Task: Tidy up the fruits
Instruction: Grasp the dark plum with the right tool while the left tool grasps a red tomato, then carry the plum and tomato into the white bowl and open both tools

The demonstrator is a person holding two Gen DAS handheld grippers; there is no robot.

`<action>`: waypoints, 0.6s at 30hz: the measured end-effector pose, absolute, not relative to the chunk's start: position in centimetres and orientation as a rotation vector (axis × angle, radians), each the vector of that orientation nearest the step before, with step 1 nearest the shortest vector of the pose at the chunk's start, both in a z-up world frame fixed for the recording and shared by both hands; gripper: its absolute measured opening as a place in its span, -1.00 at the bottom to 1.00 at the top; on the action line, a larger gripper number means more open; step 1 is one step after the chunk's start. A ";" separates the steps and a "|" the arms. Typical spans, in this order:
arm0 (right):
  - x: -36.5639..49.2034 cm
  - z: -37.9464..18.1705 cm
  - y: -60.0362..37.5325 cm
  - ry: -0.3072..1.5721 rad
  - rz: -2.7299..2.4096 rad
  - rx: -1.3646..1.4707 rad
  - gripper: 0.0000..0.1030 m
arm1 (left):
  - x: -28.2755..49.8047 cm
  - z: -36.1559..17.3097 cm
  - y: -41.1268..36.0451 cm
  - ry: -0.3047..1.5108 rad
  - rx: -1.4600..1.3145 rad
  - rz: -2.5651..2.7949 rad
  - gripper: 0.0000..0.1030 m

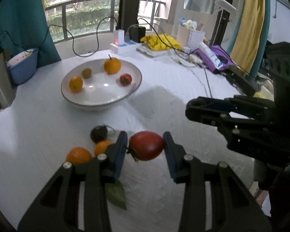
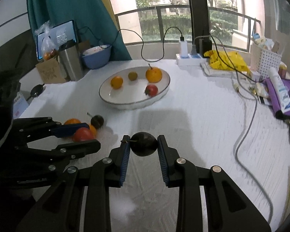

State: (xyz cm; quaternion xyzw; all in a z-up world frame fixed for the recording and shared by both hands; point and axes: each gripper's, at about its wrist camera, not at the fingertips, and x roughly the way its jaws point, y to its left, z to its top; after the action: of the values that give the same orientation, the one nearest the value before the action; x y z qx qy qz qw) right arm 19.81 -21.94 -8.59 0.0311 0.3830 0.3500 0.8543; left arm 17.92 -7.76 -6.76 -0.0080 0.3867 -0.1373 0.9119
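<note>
My left gripper point(image 1: 146, 147) is shut on a red tomato point(image 1: 146, 145), held low over the white table; it also shows in the right wrist view point(image 2: 82, 134). My right gripper point(image 2: 144, 147) is shut on a dark round fruit point(image 2: 144, 144) with a stem. A white bowl point(image 1: 114, 100) further back holds two oranges point(image 1: 112, 65), a small green-brown fruit point(image 1: 86, 72) and a tomato point(image 1: 125, 79). On the table left of my left gripper lie two oranges point(image 1: 78, 155) and another dark fruit point(image 1: 98, 133).
A green leaf point(image 1: 116, 195) lies under my left gripper. A blue bowl point(image 2: 95, 57) and steel canister point(image 2: 70, 61) stand at the back left. Power strip point(image 2: 190, 59), cables, yellow bag point(image 2: 228, 60), white basket and purple items crowd the back right.
</note>
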 end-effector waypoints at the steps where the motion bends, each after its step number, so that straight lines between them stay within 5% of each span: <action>1: 20.1 -8.4 -21.8 0.803 0.736 0.065 -0.41 | 18.2 -6.6 -7.5 0.792 -0.019 -0.282 -0.24; 18: 25.5 -7.1 -18.6 0.776 0.749 0.030 -0.41 | 23.1 -5.4 -3.0 0.744 -0.038 -0.219 -0.24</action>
State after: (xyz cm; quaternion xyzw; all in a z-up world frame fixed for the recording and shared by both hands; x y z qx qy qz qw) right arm 25.46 -18.58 -7.10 0.0142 0.3695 0.3566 0.8580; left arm 23.12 -2.97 -5.41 -0.0187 0.3626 -0.1066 0.9256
